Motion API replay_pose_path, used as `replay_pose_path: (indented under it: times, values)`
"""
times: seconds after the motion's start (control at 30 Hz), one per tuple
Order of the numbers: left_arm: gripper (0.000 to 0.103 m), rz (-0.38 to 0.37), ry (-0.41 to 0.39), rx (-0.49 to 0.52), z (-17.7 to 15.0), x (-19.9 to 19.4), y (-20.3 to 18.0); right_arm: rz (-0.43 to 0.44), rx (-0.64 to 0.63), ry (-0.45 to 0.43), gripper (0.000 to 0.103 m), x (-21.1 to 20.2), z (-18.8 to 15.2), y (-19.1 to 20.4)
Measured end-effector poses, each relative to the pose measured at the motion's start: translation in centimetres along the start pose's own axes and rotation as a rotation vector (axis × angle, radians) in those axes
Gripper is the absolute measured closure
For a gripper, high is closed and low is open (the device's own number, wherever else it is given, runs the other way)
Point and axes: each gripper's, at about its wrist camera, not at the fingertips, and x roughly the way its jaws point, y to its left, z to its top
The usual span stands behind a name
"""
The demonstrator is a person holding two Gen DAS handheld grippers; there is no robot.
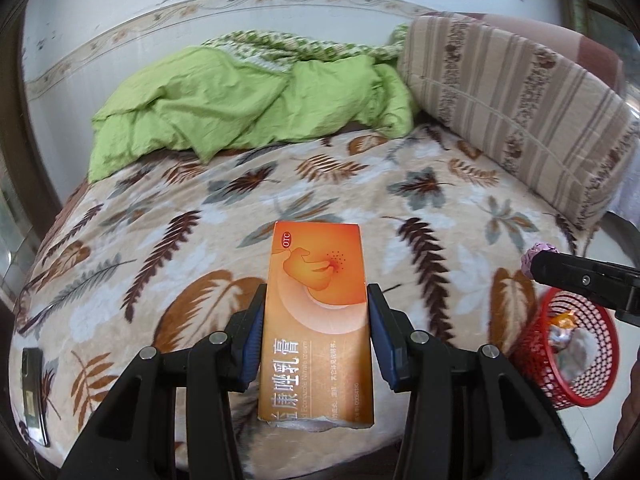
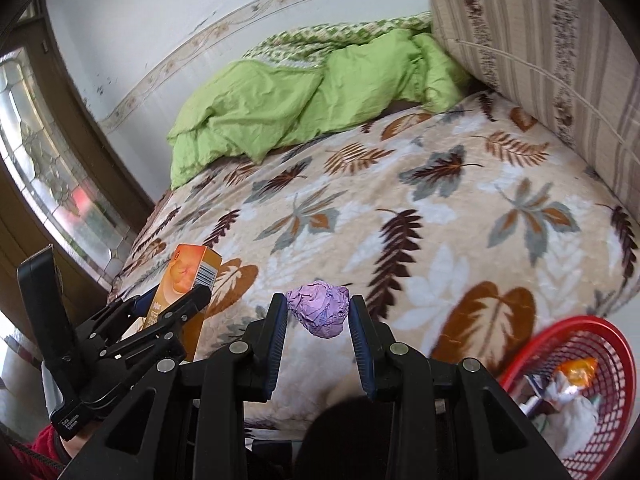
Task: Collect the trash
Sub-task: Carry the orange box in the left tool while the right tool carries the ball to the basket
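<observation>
My left gripper (image 1: 316,304) is shut on an orange medicine box (image 1: 318,312) and holds it above the leaf-patterned bed. The box also shows in the right wrist view (image 2: 188,280), clamped in the left gripper (image 2: 176,300). My right gripper (image 2: 318,312) is shut on a crumpled purple paper ball (image 2: 320,308) near the bed's front edge. The ball's tip (image 1: 538,252) shows beside the right gripper's finger (image 1: 580,280) in the left wrist view. A red mesh basket (image 1: 600,372) holding wrappers stands off the bed's right corner; it also shows in the right wrist view (image 2: 616,344).
A green duvet (image 1: 248,108) is bunched at the far side of the bed. A striped cushion (image 1: 520,108) leans at the right. A dark flat device (image 1: 34,392) lies at the bed's left edge. A glass door (image 2: 48,168) stands at the left.
</observation>
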Motion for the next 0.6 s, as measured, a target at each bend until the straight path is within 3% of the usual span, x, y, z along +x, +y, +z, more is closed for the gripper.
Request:
replay_pose_path:
  times: [0.17, 0.3, 0.43, 0.6]
  values:
    - [0.058, -0.058, -0.018, 0.05, 0.8, -0.9, -2.8, -0.033, 0.058, -0.033, 0.07, -2.9, -0.3, -2.4]
    - [0.058, -0.145, -0.011, 0.091, 1.6, -1.4, -5.5, -0.072, 0.108, -0.061, 0.07, -5.4, -0.6, -4.3]
    - [0.058, -0.267, 0.007, 0.144, 2.3, -1.9, -9.0, -0.121, 0.17, -0.09, 0.07, -8.2, -1.2, -6.8]
    - [0.058, -0.473, 0.077, 0.205, 2.6, -2.1, -14.2, -0.198, 0.252, -0.129, 0.07, -11.8, -2.3, -10.0]
